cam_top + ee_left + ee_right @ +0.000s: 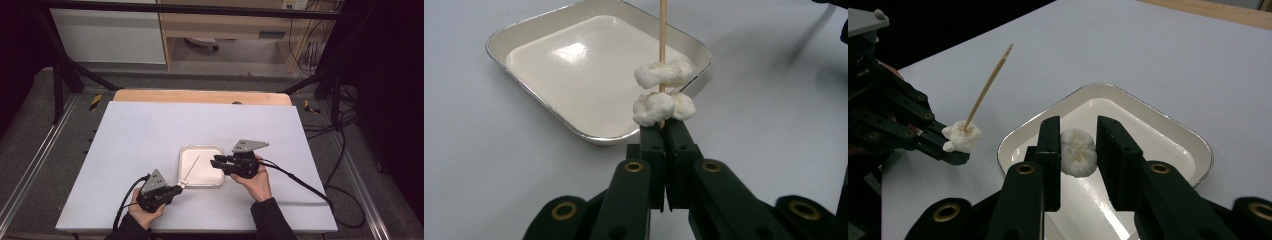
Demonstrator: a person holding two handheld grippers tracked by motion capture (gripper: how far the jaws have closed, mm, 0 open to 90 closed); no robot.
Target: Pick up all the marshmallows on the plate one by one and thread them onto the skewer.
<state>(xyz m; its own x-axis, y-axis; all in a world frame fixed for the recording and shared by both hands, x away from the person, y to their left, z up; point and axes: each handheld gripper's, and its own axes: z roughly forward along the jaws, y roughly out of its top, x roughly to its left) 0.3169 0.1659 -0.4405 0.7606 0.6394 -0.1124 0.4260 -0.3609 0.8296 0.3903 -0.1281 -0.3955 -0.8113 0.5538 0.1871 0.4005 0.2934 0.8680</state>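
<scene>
White lump (1078, 152) sits between the right gripper (1079, 150) jaws, which are parted around it and touch it on one side at most, above the tray (1168, 125). Skewer (988, 87), two lumps already threaded at its base, is pinched in the closed left gripper (664, 131). Its free tip slants up over the tray toward the right gripper, so the lump must meet that tip along the stick's axis.

Even overhead light falls on the pale grey bench (150, 140), while the surroundings sink into darkness. Ahead of the left hand-held gripper (663, 131), the shallow white metal-rimmed tray (524, 35) shows a soft glare patch; near jaws slightly blurred.
</scene>
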